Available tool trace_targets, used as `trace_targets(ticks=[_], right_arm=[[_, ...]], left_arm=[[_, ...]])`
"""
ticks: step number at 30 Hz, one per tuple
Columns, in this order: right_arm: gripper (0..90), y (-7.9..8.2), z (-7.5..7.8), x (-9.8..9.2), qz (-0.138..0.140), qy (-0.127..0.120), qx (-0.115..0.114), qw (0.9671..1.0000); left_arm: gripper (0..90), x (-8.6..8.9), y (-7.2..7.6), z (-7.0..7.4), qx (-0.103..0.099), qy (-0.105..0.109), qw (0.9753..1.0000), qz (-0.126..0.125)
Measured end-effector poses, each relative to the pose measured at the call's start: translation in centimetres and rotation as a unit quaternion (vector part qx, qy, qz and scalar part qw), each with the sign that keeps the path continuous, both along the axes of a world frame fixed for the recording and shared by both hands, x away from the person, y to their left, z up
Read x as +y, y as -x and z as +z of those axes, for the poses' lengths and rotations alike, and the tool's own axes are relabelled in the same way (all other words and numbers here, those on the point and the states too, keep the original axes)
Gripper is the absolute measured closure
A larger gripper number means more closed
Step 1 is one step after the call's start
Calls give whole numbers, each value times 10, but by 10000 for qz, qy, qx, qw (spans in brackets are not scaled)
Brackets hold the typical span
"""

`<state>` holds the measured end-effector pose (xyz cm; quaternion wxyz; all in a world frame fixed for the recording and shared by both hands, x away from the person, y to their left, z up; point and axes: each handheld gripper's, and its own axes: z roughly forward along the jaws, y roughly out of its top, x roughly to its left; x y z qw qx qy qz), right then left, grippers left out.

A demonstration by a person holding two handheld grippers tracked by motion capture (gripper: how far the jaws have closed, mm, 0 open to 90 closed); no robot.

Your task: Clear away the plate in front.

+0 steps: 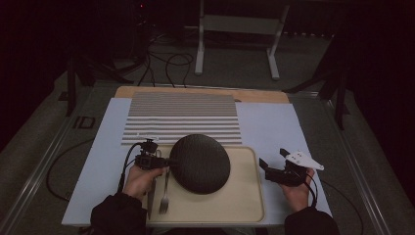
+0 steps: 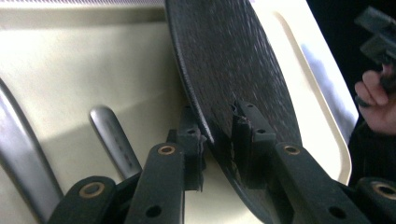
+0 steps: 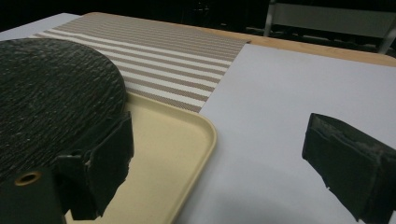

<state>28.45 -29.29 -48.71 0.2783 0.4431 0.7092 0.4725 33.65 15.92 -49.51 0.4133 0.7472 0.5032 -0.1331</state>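
Note:
A round black textured plate (image 1: 200, 163) lies over the back of a beige tray (image 1: 244, 200), its far edge reaching past the tray's rim. My left gripper (image 1: 166, 160) is shut on the plate's left rim; in the left gripper view its jaws (image 2: 217, 126) pinch the plate (image 2: 233, 56) from both sides. The right gripper (image 1: 273, 159) hovers open just right of the tray, with nothing between its fingers (image 3: 219, 158). From the right gripper view the plate (image 3: 51, 93) sits beside the left jaw.
A fork (image 1: 164, 196) and a knife (image 1: 150, 195) lie on the tray's left part, under my left hand. A striped placemat (image 1: 181, 115) lies behind the tray on a pale blue table cover (image 1: 274, 122). Cables and a stand's legs are on the floor beyond.

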Motion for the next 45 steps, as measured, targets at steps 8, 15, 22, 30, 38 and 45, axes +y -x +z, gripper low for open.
trace_targets(ticks=[8, 15, 22, 30, 38, 45], right_arm=[[88, 0, 0, 1, 11, 26, 14, 10000], [88, 0, 0, 0, 2, 11, 9, 10000], [88, 1, 0, 1, -3, 38, -5, 10000], [88, 0, -1, 4, 31, 63, 11, 10000], [88, 0, 0, 3, 30, 63, 1, 10000], [88, 0, 0, 3, 40, 48, -3, 10000]], left_arm=[[702, 2, 19, -6, 141, 88, 9994, -295], [625, -2, 31, -7, 168, 40, 9978, -636], [543, 4, 34, -5, 12, -529, 9961, -707], [564, 7, 41, -9, 49, -521, 9921, -1140], [559, 5, 43, -7, -35, -557, 9894, -1337], [543, 16, 45, 9, -513, -459, 9907, -1171]])
